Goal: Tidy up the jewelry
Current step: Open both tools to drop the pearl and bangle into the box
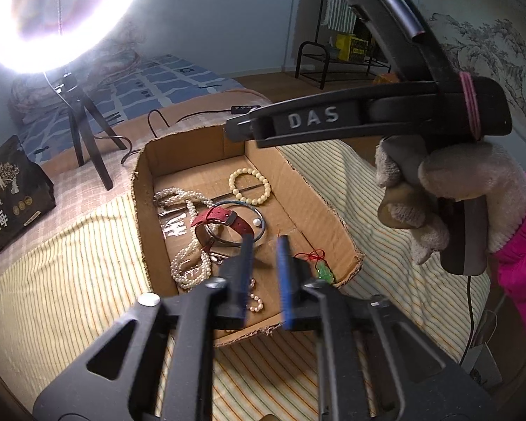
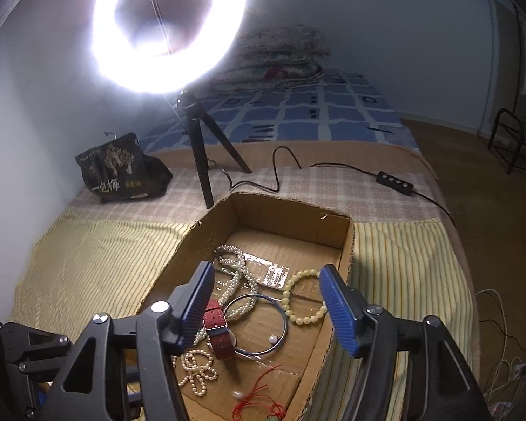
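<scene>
A shallow cardboard box lies on the bed and holds the jewelry. In it are a long pearl necklace, a cream bead bracelet, a red-strapped watch, a thin metal bangle and a green pendant on red cord. My left gripper hovers over the box's near end, slightly open and empty. My right gripper is wide open and empty above the box; its body, held by a gloved hand, shows in the left wrist view.
A lit ring light on a black tripod stands behind the box. A dark snack bag lies at left. A cable with a switch runs across the bed. A black metal rack stands on the floor.
</scene>
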{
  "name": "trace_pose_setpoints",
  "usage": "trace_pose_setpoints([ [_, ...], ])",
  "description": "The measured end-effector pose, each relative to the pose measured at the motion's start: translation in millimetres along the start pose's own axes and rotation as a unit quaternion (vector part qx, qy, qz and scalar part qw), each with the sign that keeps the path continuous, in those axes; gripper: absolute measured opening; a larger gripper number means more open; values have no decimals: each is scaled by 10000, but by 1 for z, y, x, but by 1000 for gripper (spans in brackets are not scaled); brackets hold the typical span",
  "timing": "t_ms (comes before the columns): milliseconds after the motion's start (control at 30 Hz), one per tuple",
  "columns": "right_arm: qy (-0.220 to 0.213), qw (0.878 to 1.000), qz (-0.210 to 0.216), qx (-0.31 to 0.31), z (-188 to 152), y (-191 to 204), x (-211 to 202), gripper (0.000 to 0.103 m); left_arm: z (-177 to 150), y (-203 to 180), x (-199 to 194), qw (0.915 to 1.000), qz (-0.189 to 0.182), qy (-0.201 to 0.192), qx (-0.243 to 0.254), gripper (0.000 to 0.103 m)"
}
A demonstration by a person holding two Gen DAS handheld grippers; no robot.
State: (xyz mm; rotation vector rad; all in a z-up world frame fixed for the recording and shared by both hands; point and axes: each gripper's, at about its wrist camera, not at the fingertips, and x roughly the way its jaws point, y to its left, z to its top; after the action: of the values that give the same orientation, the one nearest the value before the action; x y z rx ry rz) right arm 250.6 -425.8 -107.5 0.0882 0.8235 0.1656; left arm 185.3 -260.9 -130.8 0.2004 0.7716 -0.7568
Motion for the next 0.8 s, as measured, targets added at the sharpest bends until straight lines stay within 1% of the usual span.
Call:
trace_pose_setpoints([
  [33,-15,10000,-31,16,1,0,-3,72,0,0,-4,10000,19,-53,-15,38],
  [67,-40,10000,-63,21,1,1,-6,74,-1,1,-8,9999,28,-104,-25,40],
  [233,-188,9996,-190,27,2,8,-26,79,1,2,-29,9996,152,-246,-51,40],
  [300,-259,9994,-226,13,2,14,-36,84,0,3,-37,9994,194,-287,-65,40],
  [400,-355,9989,-302,-24,-1,22,-50,88,-2,4,-52,9991,253,-343,-77,41],
  [533,-451,9981,-394,-107,-5,37,-70,92,-5,6,-73,9981,383,-477,-99,51],
  [667,-599,9966,-548,-112,-8,48,-93,101,-8,7,-96,9971,470,-582,-150,52],
  [733,-699,9956,-617,-135,-11,55,-107,103,-11,8,-109,9965,527,-621,-171,53],
  [767,-734,9951,-640,-157,-12,58,-112,103,-13,9,-115,9962,558,-641,-196,54],
  [800,-757,9947,-668,-182,-14,62,-117,103,-15,10,-119,9959,582,-654,-222,59],
])
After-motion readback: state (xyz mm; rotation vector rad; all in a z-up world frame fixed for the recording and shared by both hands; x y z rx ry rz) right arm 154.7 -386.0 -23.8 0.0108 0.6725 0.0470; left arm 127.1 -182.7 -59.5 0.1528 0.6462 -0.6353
